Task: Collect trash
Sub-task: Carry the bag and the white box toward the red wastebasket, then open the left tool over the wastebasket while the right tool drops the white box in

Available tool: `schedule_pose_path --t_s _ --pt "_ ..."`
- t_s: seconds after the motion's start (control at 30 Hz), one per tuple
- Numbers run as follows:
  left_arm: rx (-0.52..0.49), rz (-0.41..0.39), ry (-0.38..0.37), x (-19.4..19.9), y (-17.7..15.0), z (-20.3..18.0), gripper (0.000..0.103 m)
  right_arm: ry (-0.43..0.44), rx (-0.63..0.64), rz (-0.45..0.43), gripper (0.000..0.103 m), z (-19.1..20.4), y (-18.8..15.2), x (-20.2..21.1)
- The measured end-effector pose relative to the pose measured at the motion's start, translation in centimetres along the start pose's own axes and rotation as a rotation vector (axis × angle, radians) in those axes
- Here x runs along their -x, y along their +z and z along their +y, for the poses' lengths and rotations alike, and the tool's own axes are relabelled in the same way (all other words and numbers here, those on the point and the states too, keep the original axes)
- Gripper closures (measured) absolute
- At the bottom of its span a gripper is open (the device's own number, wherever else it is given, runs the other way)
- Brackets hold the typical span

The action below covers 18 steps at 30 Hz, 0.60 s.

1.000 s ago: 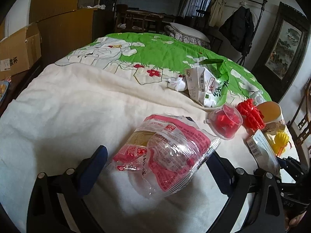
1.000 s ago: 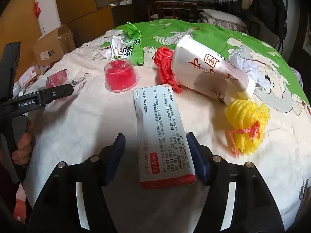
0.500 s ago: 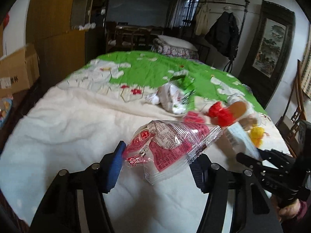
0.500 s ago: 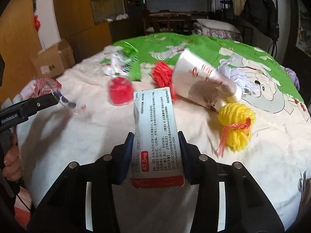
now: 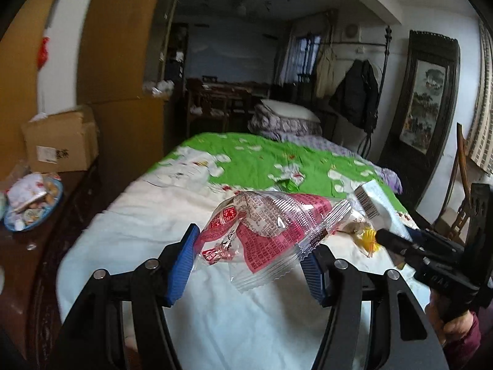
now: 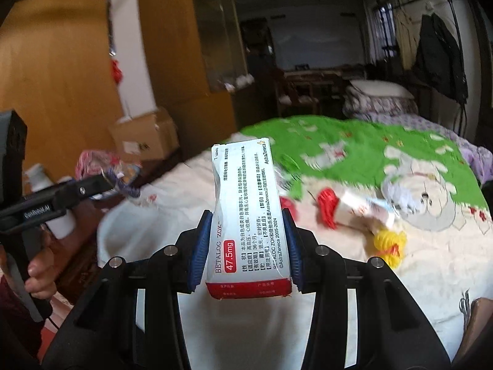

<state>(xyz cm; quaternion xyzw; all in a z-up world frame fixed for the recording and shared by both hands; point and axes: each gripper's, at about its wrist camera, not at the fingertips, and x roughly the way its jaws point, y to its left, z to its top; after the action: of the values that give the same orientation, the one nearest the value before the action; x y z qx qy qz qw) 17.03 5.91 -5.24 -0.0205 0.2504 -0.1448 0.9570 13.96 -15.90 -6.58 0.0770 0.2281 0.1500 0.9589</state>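
My left gripper (image 5: pixel 251 260) is shut on a crumpled clear-and-pink snack wrapper (image 5: pixel 265 234), held in the air above the bed's cream cover (image 5: pixel 160 231). In the right wrist view my right gripper (image 6: pixel 245 246) is shut on a white medicine box (image 6: pixel 248 215) with a red end, lifted off the bed. That box (image 5: pixel 374 203) and the right gripper also show at the right of the left wrist view. On the bed lie a red net (image 6: pixel 328 206), a tipped paper cup (image 6: pixel 362 211), a yellow net (image 6: pixel 389 243) and white crumpled paper (image 6: pixel 400 192).
A green patterned quilt (image 5: pixel 277 160) covers the far half of the bed. To the left stand a cardboard box (image 5: pixel 60 143) and a blue dish of packets (image 5: pixel 30 203) on a dark side table. A person's hand (image 6: pixel 40 265) holds the left gripper's handle.
Both grippers closed on their items and lifted them off the bed: the left on the wrapper, the right on the medicine box. The views now look more level into the room.
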Motion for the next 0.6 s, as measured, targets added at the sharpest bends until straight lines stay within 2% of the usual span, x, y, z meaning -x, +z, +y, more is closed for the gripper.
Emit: schedule_pose_path --t_s 0.17,0.33,0.5,0.6 --pt "0.022 -0.032 0.046 5.5 -1.0 2.0 0.041 0.07 0.02 -0.029 0.058 2.7 0.5 2.7" --pt "0.064 -0.014 0.117 9.1 -3.5 5.3 0.041 0.117 0.056 -0.024 0.058 5.6 -0.1 4.0" --pt "0.17 0.085 0.189 9.7 -7.9 10.6 0.04 0.155 0.088 0.022 0.058 8.3 -1.2 3.3" --pt "0.214 0.168 0.203 8.7 -10.4 13.1 0.029 0.192 0.081 0.074 0.058 9.5 -2.1 2.0"
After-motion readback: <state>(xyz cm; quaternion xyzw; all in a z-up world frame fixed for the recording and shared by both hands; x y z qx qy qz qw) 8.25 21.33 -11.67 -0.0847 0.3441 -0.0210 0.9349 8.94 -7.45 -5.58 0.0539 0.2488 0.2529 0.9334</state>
